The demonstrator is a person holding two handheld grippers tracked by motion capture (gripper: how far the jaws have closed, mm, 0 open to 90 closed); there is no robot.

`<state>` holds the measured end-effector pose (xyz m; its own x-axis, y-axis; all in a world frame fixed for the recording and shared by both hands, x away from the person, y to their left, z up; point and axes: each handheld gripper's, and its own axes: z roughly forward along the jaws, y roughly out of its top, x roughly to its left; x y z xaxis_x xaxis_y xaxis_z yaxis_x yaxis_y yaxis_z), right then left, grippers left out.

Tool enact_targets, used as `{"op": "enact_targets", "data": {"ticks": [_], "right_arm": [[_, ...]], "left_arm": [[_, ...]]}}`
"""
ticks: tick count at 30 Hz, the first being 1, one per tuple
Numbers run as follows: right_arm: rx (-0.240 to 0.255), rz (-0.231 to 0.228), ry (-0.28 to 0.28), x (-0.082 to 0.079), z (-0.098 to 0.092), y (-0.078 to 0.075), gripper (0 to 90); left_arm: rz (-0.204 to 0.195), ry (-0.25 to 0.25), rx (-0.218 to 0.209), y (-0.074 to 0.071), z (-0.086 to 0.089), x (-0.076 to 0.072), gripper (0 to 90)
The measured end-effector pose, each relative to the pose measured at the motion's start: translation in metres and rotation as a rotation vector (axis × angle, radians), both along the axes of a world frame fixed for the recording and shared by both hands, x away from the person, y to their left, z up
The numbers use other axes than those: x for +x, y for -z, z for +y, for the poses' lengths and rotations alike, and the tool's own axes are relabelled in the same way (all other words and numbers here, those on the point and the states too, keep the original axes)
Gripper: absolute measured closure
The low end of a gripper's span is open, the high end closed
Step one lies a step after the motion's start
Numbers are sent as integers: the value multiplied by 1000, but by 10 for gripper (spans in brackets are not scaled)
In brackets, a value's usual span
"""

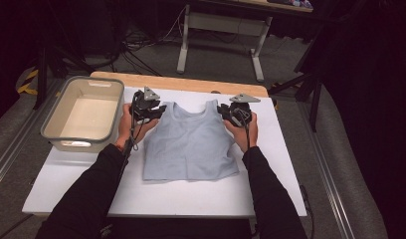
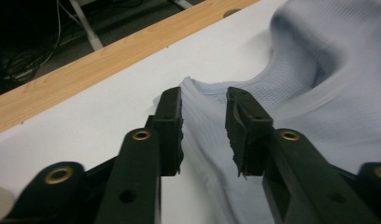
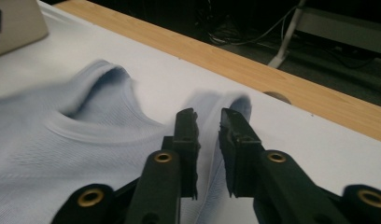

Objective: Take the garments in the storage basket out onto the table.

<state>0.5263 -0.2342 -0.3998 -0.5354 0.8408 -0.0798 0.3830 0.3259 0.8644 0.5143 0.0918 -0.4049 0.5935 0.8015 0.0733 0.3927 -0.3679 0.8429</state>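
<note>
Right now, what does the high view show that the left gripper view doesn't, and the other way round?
High view: the bin at the table's left, the right gripper at the top's other strap, both hands, the top's hem, and the floor with a desk frame beyond.
Left gripper view: close up, the left gripper has its jaws apart, with the strap lying between them, not pinched.
Both: the pale blue top spread flat on the white table, and the wooden strip along the table's far edge.
</note>
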Motion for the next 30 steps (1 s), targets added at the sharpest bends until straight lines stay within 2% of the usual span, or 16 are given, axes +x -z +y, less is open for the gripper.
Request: {"op": "enact_targets", "data": {"ticks": [2,3,4,5,6,8,10,15,17,19,21,23,25,27,28,30], "right_arm": [[-2,11,-1,-1,-2,1,714],[0,12,-6,-2,-3,1,709],[5,17,-14,-4,-6,2,704],[5,17,-14,-4,-6,2,704],[9,23,-22,-7,-9,2,700],[1,20,-47,-17,-15,3,690],[14,15,-58,-28,-21,4,675],[1,-17,-81,-60,-31,8,628],[9,-26,-91,-73,-32,11,621],[2,-31,-115,-86,-32,13,599],[11,-25,-137,-96,-32,15,537],[24,-9,-127,-105,-32,19,488],[47,13,-142,-114,-33,23,442],[19,7,-153,-124,-34,25,431],[28,12,-166,-127,-35,26,413],[13,25,-176,-133,-35,29,390]], "left_arm": [[-23,15,-2,-1,1,-4,587],[-31,45,2,-1,1,-9,567],[-46,48,28,0,0,-13,556],[-46,48,28,0,0,-13,540],[-65,67,54,1,0,-20,540],[-66,106,62,4,2,-31,513],[-83,131,92,8,2,-44,484],[-96,197,89,19,9,-80,425],[-86,222,91,25,12,-93,407],[-94,228,140,29,13,-104,389],[-58,243,126,35,17,-112,378],[-25,247,118,42,21,-119,350],[3,257,124,49,25,-126,316],[22,269,143,57,28,-133,278],[26,272,154,59,29,-136,261],[53,294,140,65,33,-141,235]]}}
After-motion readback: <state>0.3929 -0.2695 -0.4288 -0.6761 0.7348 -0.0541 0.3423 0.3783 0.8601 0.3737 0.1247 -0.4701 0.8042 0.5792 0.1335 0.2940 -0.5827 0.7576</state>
